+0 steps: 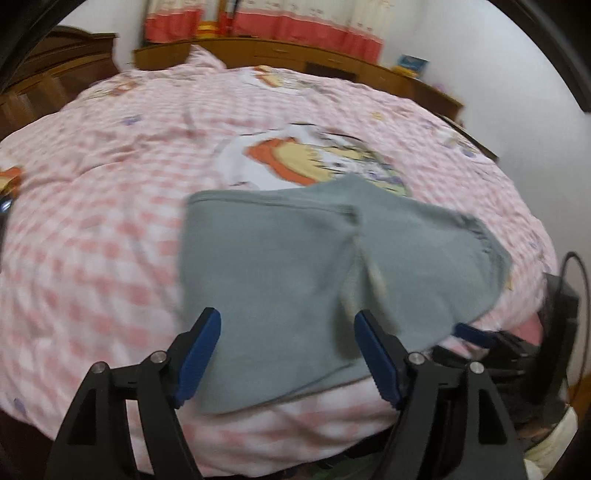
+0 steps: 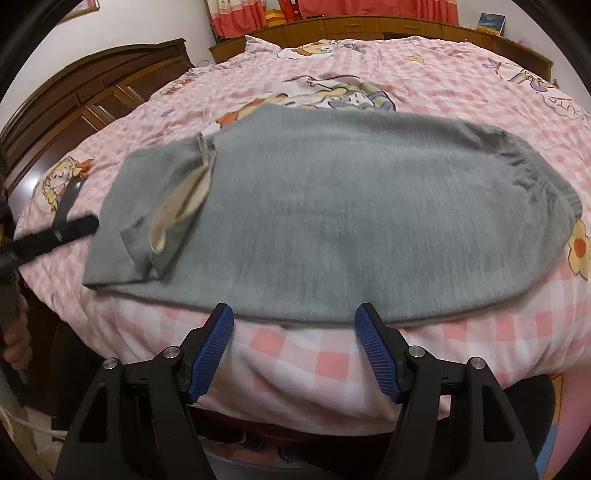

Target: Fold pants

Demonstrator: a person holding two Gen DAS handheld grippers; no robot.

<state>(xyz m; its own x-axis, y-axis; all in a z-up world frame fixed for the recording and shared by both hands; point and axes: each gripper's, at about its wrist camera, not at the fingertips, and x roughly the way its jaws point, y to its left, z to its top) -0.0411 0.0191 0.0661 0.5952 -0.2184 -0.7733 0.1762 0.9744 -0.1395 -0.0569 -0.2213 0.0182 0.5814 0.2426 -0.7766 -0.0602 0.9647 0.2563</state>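
Gaping right tool [image 2: 293, 347] before grey pants [image 2: 332, 221] on bedspread [image 2: 314, 354]

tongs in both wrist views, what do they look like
Both the left tongs and right tongs match: black angular plastic arms with triangular cut-outs, silver round pivot pins, and ribbed blue pads on the inner faces. A black cable loops beside the right pair.

Ahead of the hand-held gripper: pink-checked cartoon bedspread [image 2: 424, 66], dark carved wooden headboard [image 2: 99, 88] far left, low wooden cabinet [image 2: 351, 26], red-hemmed curtains [image 1: 295, 26], white walls [image 1: 480, 55]
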